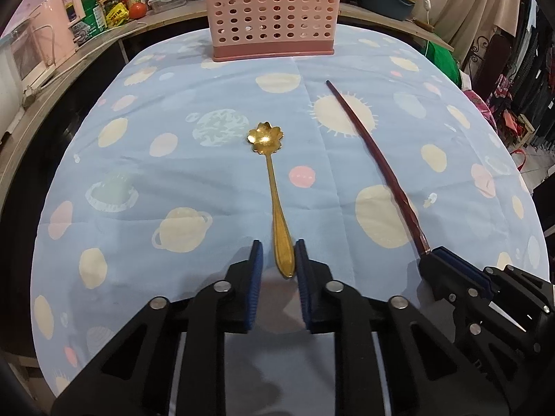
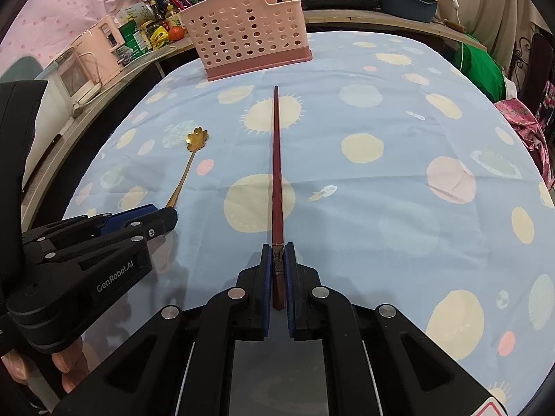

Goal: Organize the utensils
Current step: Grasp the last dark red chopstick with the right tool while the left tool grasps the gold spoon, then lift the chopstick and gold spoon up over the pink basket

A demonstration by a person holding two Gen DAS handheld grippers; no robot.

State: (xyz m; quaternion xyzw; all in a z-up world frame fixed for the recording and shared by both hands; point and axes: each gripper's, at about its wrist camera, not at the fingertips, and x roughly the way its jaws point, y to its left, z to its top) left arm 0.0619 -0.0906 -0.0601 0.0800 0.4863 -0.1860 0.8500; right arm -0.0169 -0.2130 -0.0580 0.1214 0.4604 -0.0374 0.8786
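The left tool (image 1: 277, 260) has its blue pads (image 1: 257, 260) on either side of the thick end of a gold spoon (image 1: 274, 187); a sliver of gap shows on each side of the handle, so whether the pads actually press it cannot be told. The spoon lies flat on the worktop (image 1: 173, 111), its handle running toward twelve o'clock and ending in a flower-shaped bowl. The right tool (image 2: 277, 260) is clamped on the blunt, patterned end of a dark red chopstick (image 2: 276, 159), which also points toward twelve o'clock, its thin tip over a yellow sun printed on the cloth. In the left wrist view the chopstick lies at two o'clock from the spoon, well apart from it; in the right wrist view the spoon sits at ten o'clock with the left tool at its handle. Farther out at twelve o'clock, a pink holder (image 1: 272, 14) with round holes stands upright on a darker pink base near the far edge of the blue planet-print cloth. Fingers (image 2: 69, 360) of the person's hand show under the left tool.
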